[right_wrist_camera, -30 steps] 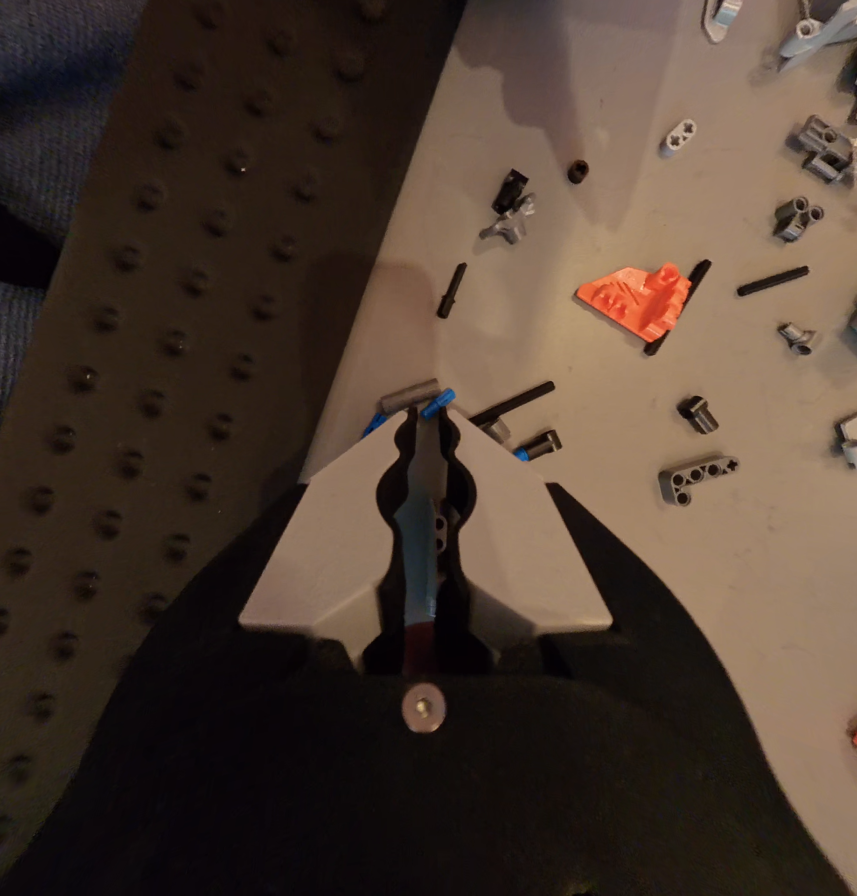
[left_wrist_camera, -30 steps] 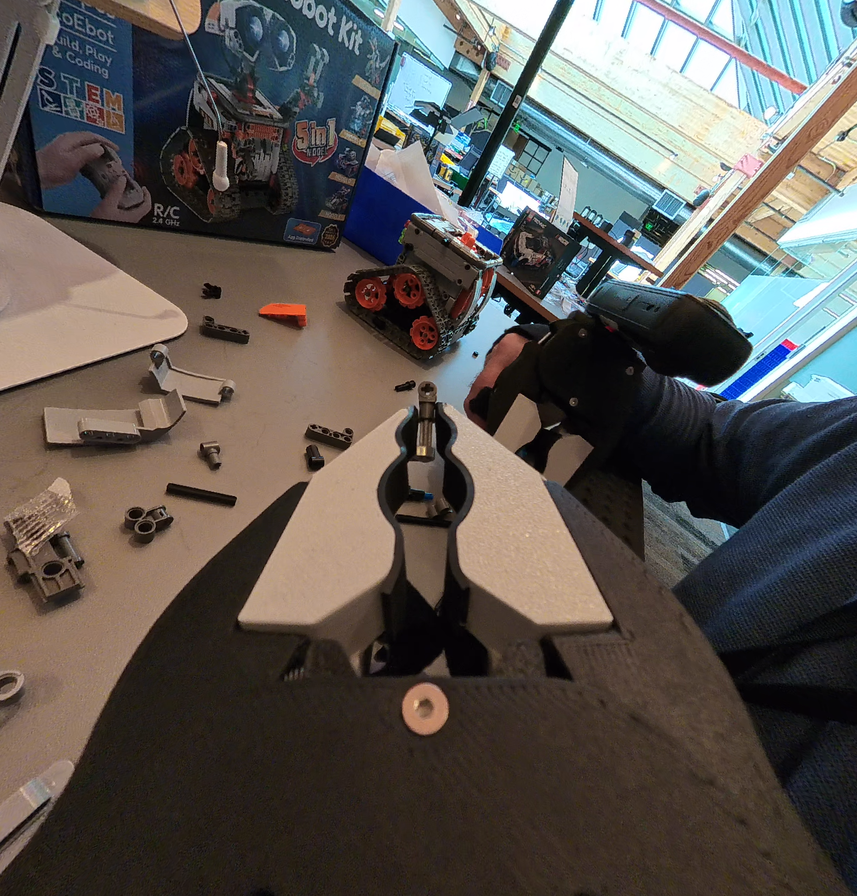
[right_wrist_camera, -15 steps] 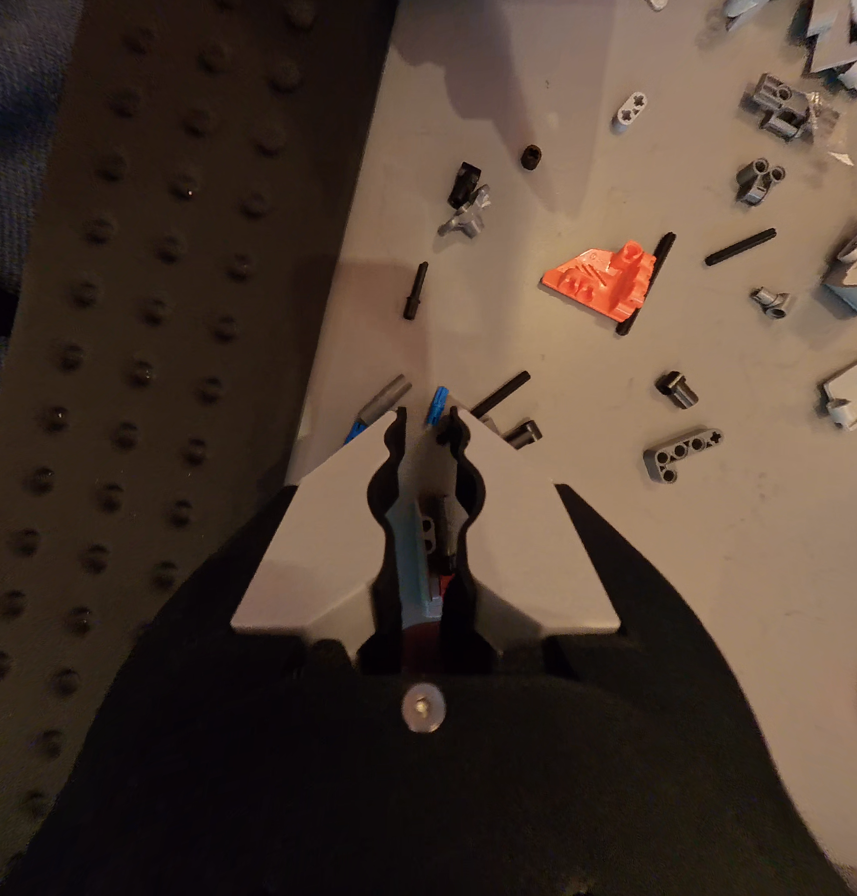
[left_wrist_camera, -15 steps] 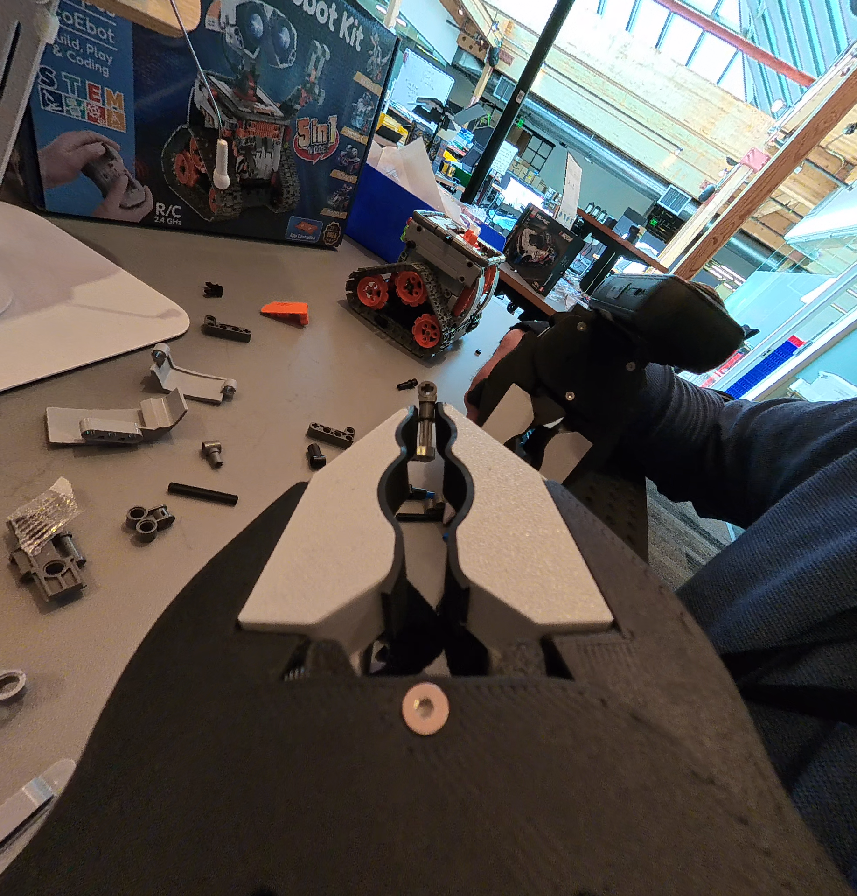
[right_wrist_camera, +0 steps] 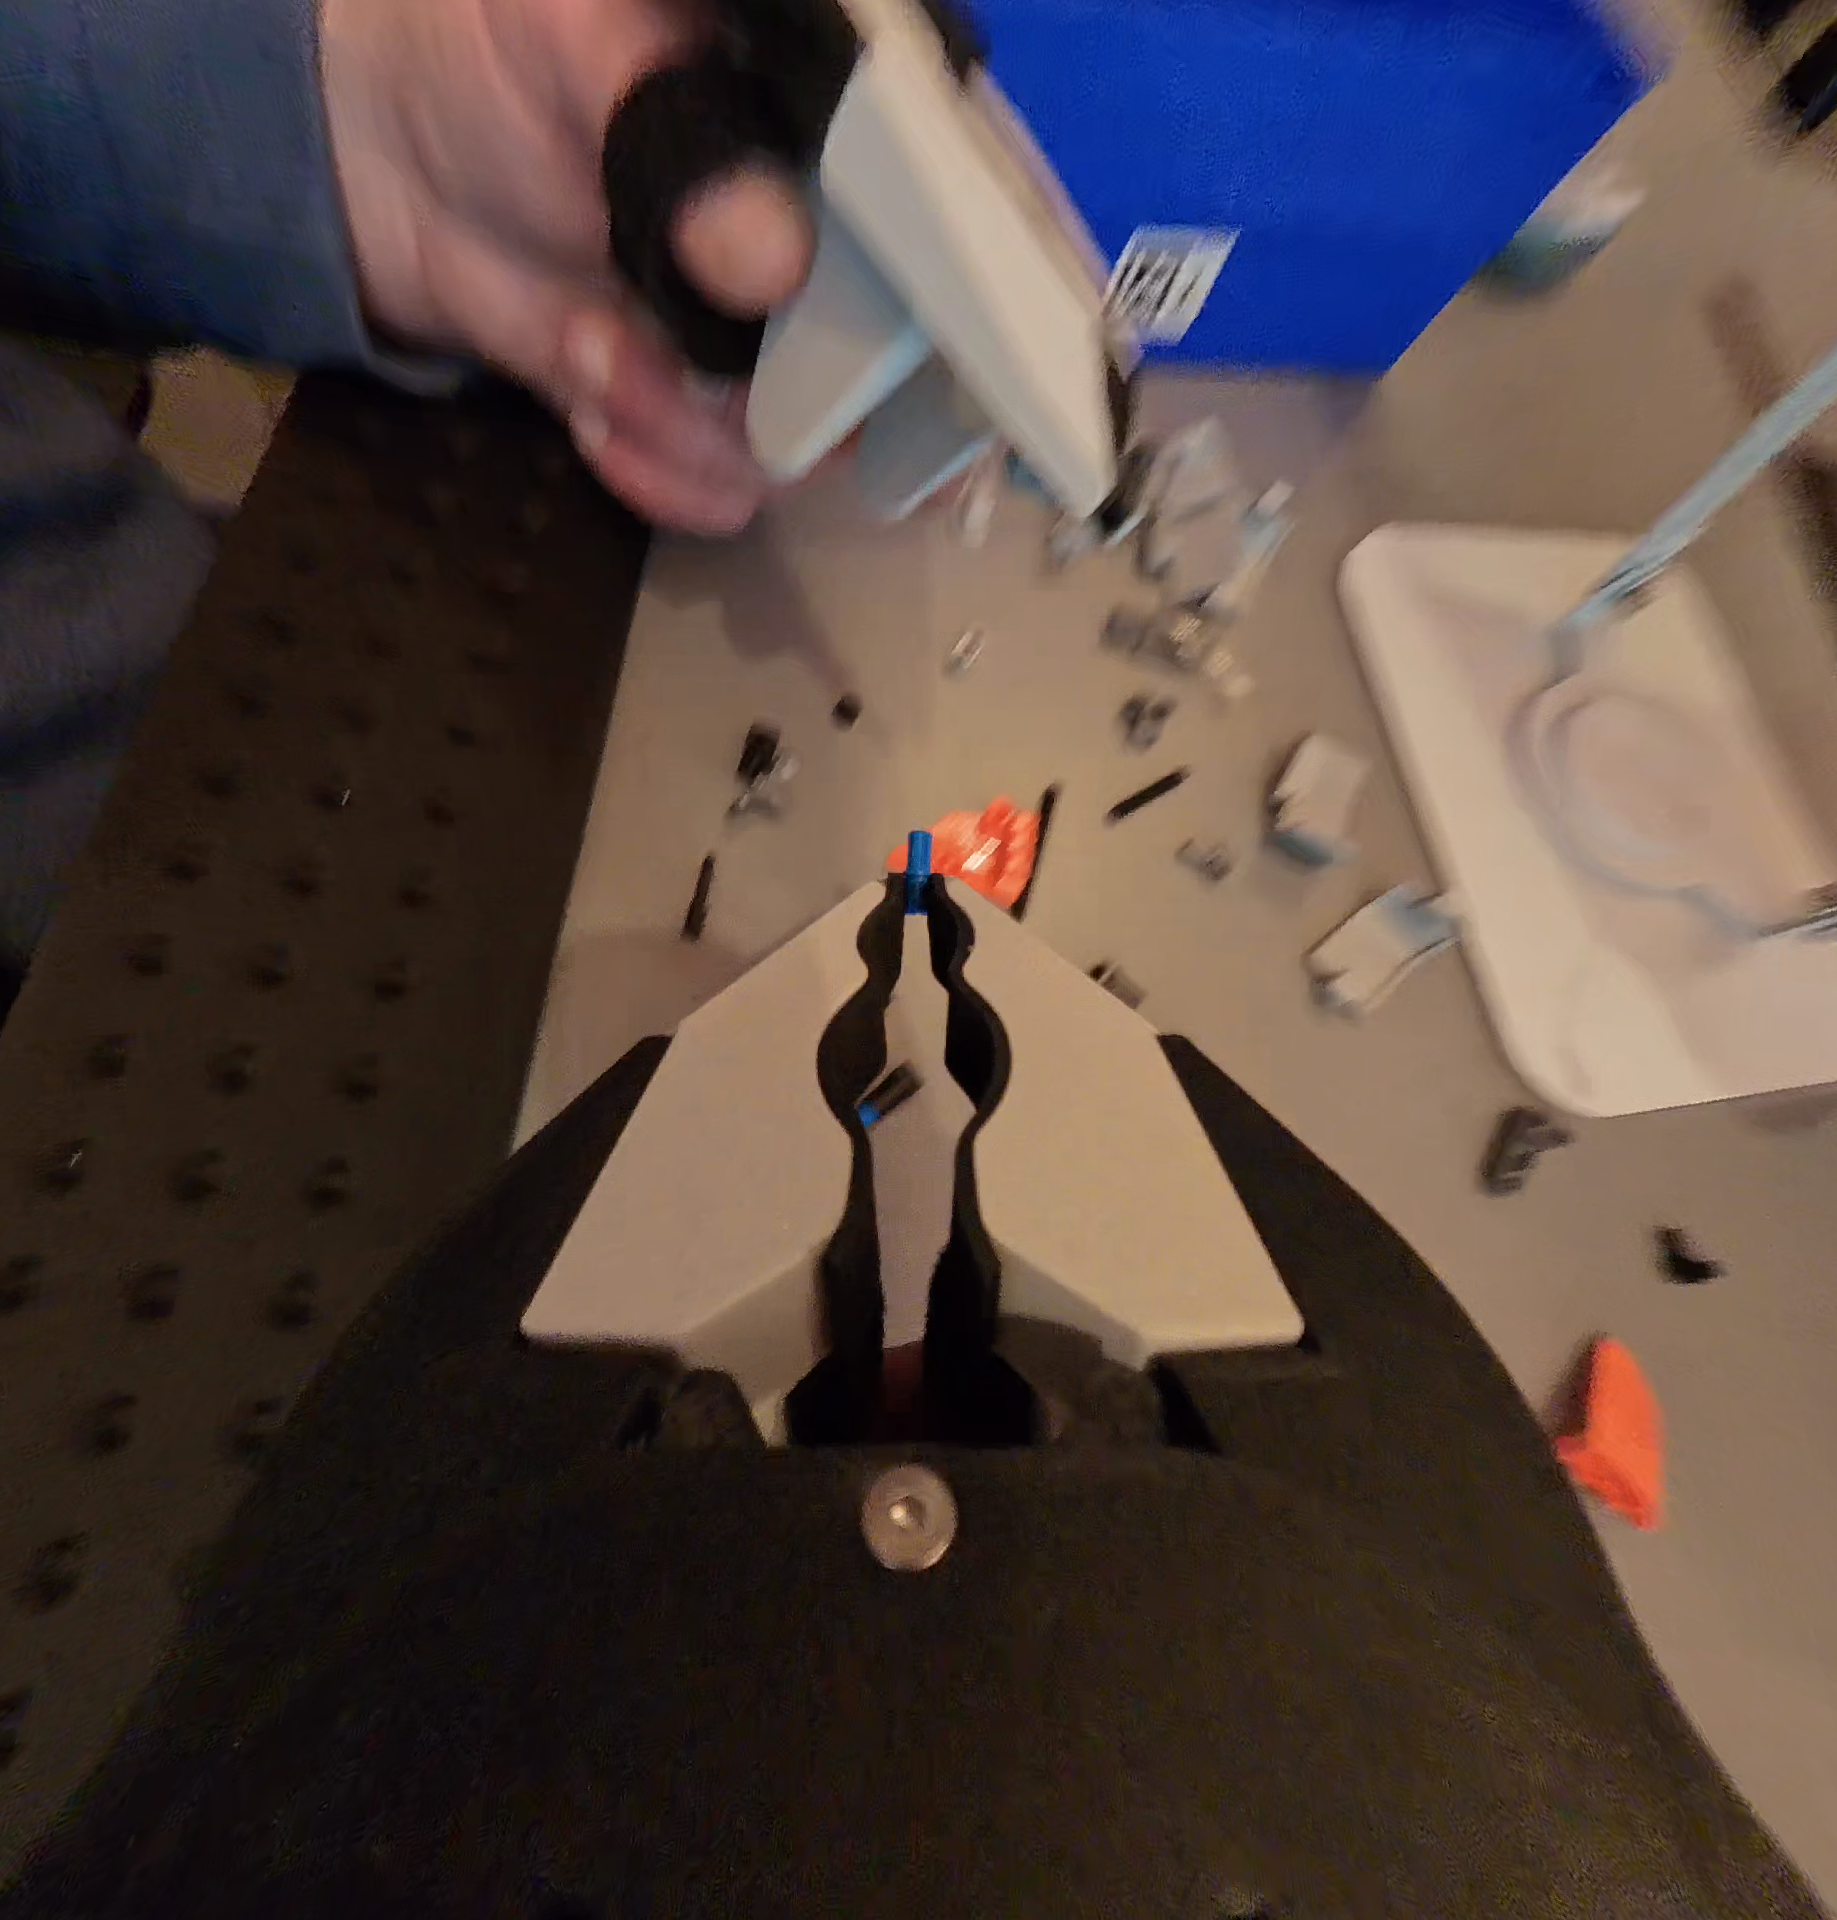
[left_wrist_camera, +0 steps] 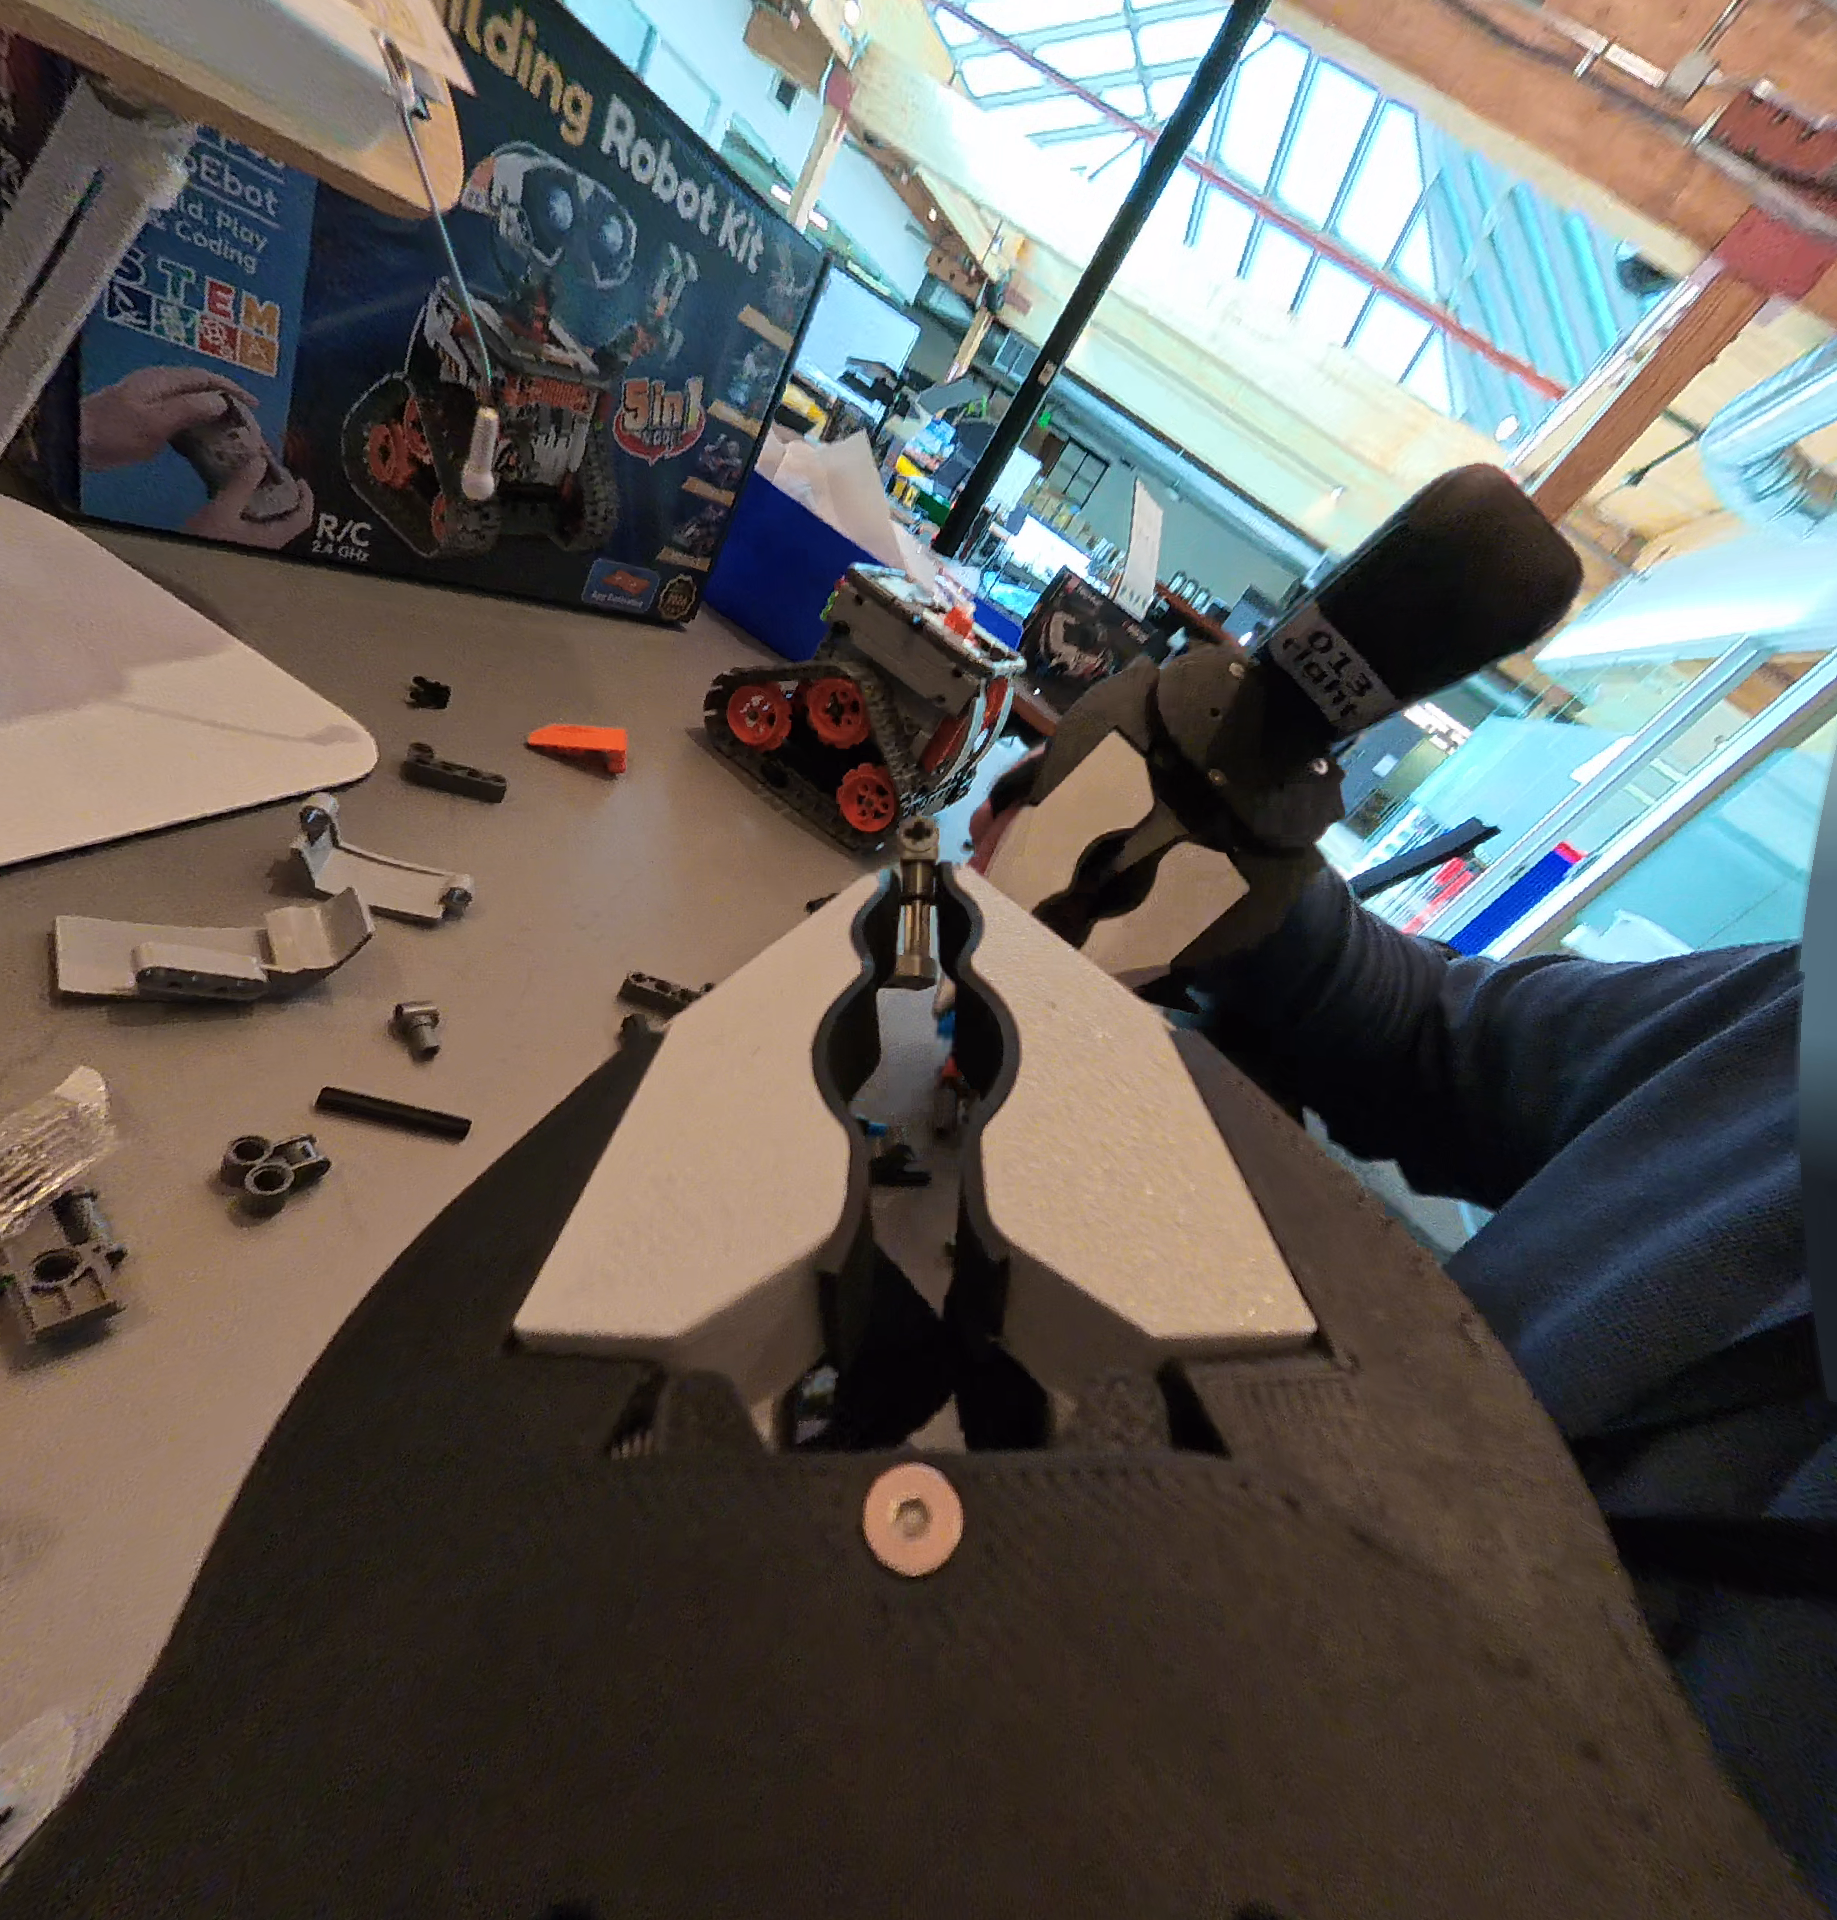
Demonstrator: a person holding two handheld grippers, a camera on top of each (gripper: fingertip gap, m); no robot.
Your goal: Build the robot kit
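Right gripper (right_wrist_camera: 916, 902) lifted off the table (right_wrist_camera: 1257, 1195), now pinching a blue pin (right_wrist_camera: 916, 858). Left gripper (left_wrist_camera: 916, 902) still clamped on a grey rod (left_wrist_camera: 916, 914).

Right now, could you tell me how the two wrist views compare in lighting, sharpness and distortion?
Left wrist view: bright daylight, glare in the skylights, mostly sharp, wide-angle bending at the edges; the left gripper pinches a grey pin in clear focus. Right wrist view: dim, warm-toned, motion-blurred, worst across the hand and the scattered parts; the blue pin in the right gripper stays fairly crisp.
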